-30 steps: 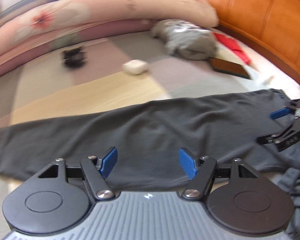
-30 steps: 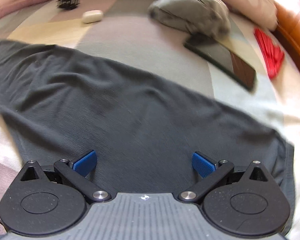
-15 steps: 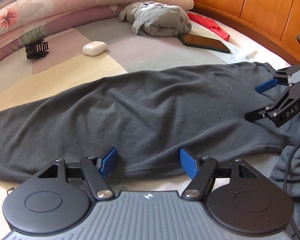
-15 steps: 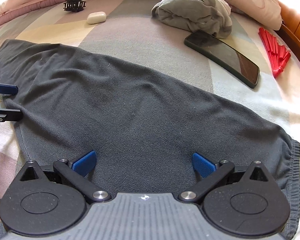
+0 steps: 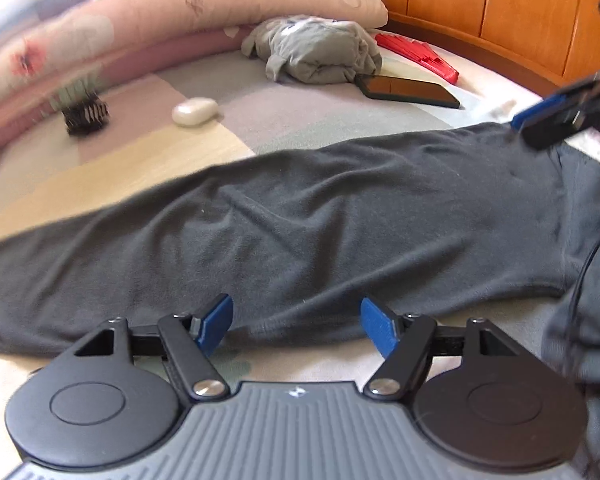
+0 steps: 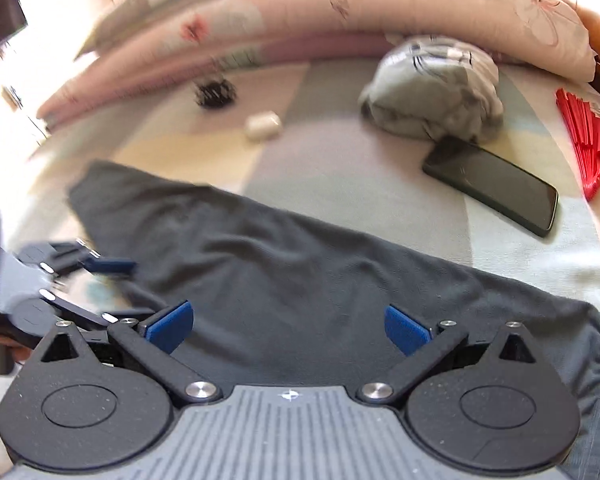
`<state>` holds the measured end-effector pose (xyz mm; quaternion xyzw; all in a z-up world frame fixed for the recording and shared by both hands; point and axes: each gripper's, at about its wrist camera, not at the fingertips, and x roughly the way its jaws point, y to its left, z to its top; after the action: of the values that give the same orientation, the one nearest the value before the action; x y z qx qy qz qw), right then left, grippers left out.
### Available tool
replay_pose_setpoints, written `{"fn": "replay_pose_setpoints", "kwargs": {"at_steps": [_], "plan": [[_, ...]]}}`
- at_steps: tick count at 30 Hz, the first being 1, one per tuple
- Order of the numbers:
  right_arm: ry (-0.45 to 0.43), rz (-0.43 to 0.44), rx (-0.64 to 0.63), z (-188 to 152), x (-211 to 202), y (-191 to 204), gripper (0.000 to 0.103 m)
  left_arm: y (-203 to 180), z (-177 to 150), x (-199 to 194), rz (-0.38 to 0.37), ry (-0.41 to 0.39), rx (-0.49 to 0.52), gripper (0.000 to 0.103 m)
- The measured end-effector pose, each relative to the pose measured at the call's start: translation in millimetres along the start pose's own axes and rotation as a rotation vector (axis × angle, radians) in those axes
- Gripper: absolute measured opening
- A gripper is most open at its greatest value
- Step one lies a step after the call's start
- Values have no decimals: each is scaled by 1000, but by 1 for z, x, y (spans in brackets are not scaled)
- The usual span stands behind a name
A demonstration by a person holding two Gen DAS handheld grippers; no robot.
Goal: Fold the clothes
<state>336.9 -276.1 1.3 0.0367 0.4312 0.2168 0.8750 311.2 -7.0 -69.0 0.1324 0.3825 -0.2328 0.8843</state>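
A long dark grey garment point(image 5: 300, 224) lies flat across the bed, and it fills the lower half of the right wrist view point(image 6: 320, 280). My left gripper point(image 5: 296, 320) is open at the garment's near hem, with nothing between its blue pads. My right gripper point(image 6: 288, 326) is open above the cloth near its waistband end, and its jaws are empty too. The right gripper point(image 5: 556, 118) shows blurred at the right edge of the left wrist view. The left gripper point(image 6: 100, 280) shows at the left edge of the right wrist view.
Beyond the garment lie a bundled light grey garment point(image 5: 320, 56), a black phone point(image 5: 408, 90), a red folded fan point(image 5: 420, 56), a white earbud case point(image 5: 194, 111) and a black hair clip point(image 5: 86, 114). Pillows point(image 5: 220, 8) and a wooden headboard point(image 5: 500, 16) close the far side.
The right gripper has lifted off the cloth and its view now takes in more of the far bed. The left gripper has drawn back to the garment's near hem. Both stay open.
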Motion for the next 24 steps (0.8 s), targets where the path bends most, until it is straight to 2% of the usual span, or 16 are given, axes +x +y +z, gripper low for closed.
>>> {"fn": "replay_pose_setpoints", "kwargs": {"at_steps": [2,5,10,12,15,19,22,24], "plan": [[-42,0,-4,-10,-30,9,103,-12,-8,-26,26,-32,-10,72],[-88,21,0,-46,-84,18,103,-35,-26,-69,22,-75,-40,75],[-98,47,63,-116,-148,28,103,-71,-53,-116,10,-74,-82,76],[-62,49,92,-140,-159,28,103,-85,-61,-127,-17,-71,-90,76],[-20,30,118,-173,-156,28,103,-108,-70,-139,-44,-77,-81,76],[18,-47,107,-202,-130,31,103,-136,-77,-143,-93,-90,-69,77],[15,-90,108,-218,-110,34,103,-155,-81,-135,-90,-88,-50,77],[24,-65,152,-228,-99,31,103,-163,-84,-127,-72,-93,-42,77]]}}
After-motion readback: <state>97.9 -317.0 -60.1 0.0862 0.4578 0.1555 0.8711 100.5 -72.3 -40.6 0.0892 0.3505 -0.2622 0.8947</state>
